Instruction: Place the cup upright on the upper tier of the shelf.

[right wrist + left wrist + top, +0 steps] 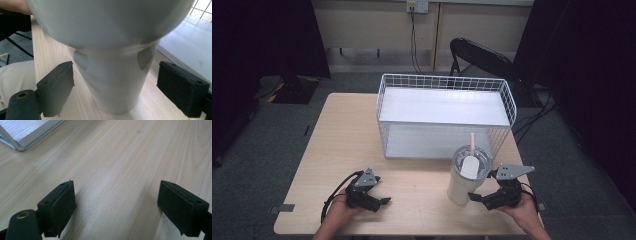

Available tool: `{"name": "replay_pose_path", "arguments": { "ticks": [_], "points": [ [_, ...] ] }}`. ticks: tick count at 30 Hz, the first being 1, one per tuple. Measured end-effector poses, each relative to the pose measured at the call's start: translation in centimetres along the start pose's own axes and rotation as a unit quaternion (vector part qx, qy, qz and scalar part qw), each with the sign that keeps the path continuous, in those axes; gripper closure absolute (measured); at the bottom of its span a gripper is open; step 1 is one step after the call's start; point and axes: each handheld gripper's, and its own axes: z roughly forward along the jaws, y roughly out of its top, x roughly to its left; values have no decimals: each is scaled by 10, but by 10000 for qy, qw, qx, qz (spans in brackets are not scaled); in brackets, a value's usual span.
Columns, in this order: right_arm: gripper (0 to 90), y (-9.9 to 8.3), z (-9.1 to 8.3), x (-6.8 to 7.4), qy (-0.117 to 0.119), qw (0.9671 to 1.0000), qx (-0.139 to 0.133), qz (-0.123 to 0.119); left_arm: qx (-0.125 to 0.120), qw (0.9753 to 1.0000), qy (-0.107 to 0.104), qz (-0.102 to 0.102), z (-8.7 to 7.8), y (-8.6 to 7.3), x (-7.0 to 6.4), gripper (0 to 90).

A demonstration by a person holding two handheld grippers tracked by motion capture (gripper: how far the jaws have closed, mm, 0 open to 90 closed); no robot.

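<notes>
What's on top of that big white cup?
The cup wears a clear lid with a pale straw through it. The lid and white wall hide whatever is inside.

Light wooden table (337,150), white wire shelf rack (444,115), white tumbler (467,177)

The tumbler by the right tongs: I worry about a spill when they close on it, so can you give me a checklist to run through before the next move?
1. Right tongs open wide enough: ok, the jaws stand apart on either side of the tumbler.
2. Tumbler between the jaws: ok, its narrow lower body sits between them.
3. Pads touching it: not ok, gaps on both sides.
4. Tumbler upright on the table: ok.
5. Lid and straw in place: ok.
6. Left tongs out of the way: ok, open and apart.
</notes>
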Motion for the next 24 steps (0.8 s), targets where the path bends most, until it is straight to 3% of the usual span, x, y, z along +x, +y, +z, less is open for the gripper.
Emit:
{"name": "replay_pose_path", "arguments": {
  "ticks": [24],
  "points": [
    [97, 6, 12, 3, 24, 9989, -474, -11, 1, 10000, 0, 1, 0, 0, 0, 144]
  ]
}}
